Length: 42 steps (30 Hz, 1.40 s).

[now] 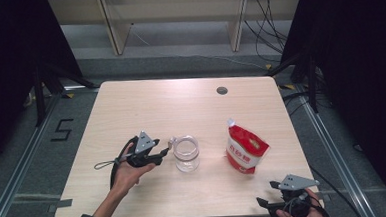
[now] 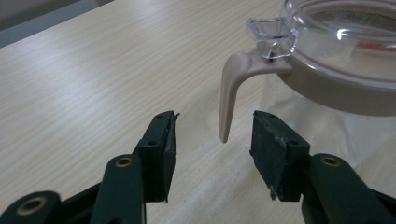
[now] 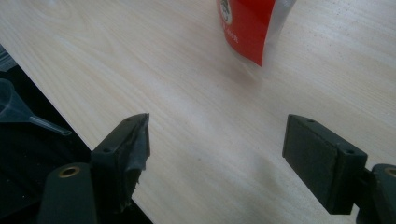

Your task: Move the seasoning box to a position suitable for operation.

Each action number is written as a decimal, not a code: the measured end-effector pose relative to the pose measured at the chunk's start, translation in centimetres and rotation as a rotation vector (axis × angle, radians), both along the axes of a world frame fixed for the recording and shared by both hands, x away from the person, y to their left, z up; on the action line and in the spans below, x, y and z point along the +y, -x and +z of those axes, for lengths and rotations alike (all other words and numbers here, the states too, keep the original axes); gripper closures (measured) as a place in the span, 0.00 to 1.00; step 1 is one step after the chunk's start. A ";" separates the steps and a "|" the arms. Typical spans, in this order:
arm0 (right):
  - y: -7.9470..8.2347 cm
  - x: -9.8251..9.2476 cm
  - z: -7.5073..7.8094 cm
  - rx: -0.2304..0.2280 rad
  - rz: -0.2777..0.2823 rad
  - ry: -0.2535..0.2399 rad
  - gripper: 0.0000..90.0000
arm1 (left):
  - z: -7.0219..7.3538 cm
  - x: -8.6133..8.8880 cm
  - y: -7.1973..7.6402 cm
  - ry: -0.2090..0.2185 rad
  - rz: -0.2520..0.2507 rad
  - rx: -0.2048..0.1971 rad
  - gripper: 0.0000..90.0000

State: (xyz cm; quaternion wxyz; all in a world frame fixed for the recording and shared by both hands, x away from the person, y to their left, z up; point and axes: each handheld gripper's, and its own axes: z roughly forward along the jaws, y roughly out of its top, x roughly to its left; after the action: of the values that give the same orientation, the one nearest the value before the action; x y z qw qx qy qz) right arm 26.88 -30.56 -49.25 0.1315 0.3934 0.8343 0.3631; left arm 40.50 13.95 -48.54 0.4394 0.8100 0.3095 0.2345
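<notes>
Pale wooden bench (image 1: pixel 131 111), seen from above. Red pouch (image 1: pixel 245 149) upright at 3 o'clock of centre. Clear glass jar (image 1: pixel 186 154) with tan collar just below centre. Left tool (image 1: pixel 164 151) at 9 o'clock of jar, jaws half apart, flanking tan latch lever (image 2: pixel 229 95) without contact. Right tool (image 1: pixel 265 194) at 5 o'clock, near bench edge, jaws wide apart, empty.

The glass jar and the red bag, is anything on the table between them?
No. In the high view, only bare wooden table lies between the glass jar and the red bag.
</notes>
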 end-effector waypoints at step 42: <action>-0.2 0.1 -0.1 -0.013 0.026 0.016 0.27 | -0.2 -0.7 0.8 -0.036 -0.073 0.014 0.87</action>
State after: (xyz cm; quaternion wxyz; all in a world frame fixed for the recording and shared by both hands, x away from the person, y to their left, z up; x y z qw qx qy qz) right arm 27.10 -30.51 -49.35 0.1353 0.3790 0.8414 0.3607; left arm 39.68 13.29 -48.69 0.4311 0.8301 0.2785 0.2181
